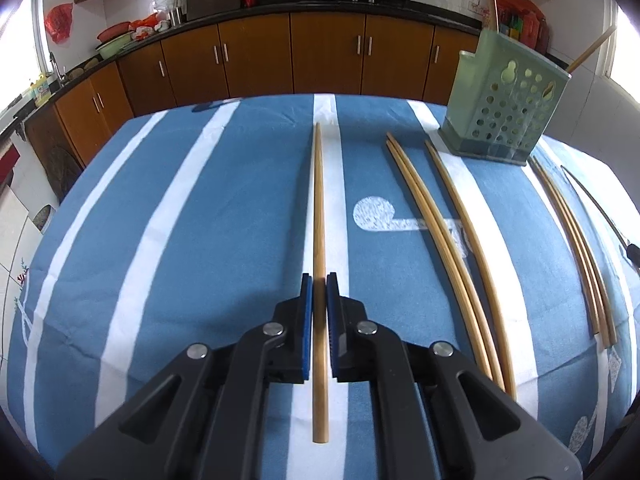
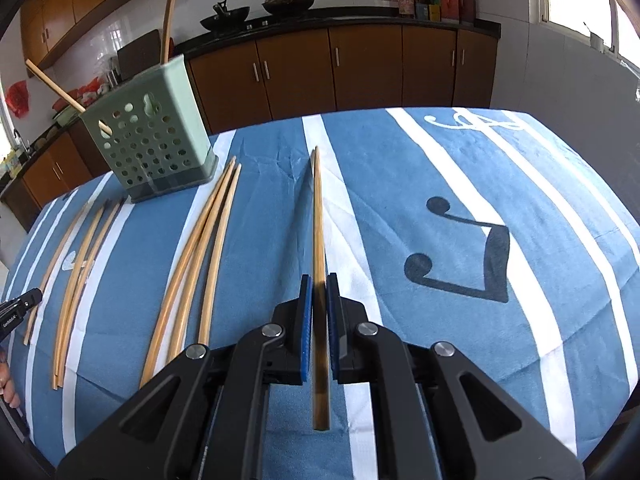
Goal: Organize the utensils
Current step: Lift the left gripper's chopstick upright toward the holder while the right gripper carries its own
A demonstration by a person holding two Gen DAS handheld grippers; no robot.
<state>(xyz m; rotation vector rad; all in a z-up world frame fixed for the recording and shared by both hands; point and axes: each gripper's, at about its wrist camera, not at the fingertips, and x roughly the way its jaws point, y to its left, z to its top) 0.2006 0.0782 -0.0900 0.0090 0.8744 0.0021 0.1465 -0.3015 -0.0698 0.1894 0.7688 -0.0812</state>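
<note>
My left gripper [image 1: 319,280] is shut on a wooden chopstick [image 1: 319,208] that runs forward between its blue pads, low over the striped cloth. My right gripper [image 2: 319,280] is shut on another wooden chopstick [image 2: 319,216] the same way. A green perforated utensil holder [image 1: 504,108] stands at the far right in the left wrist view and at the far left in the right wrist view [image 2: 154,140]; two chopsticks [image 2: 170,8] stick out of it. Several loose chopsticks [image 1: 436,224] lie on the cloth between the grippers; they also show in the right wrist view [image 2: 200,248].
The table is covered by a blue and white striped cloth [image 1: 200,220] with music-note prints [image 2: 460,248]. The left gripper's tip [image 2: 20,304] shows at the left edge of the right wrist view. Brown kitchen cabinets [image 1: 320,56] and a counter with woks stand behind the table.
</note>
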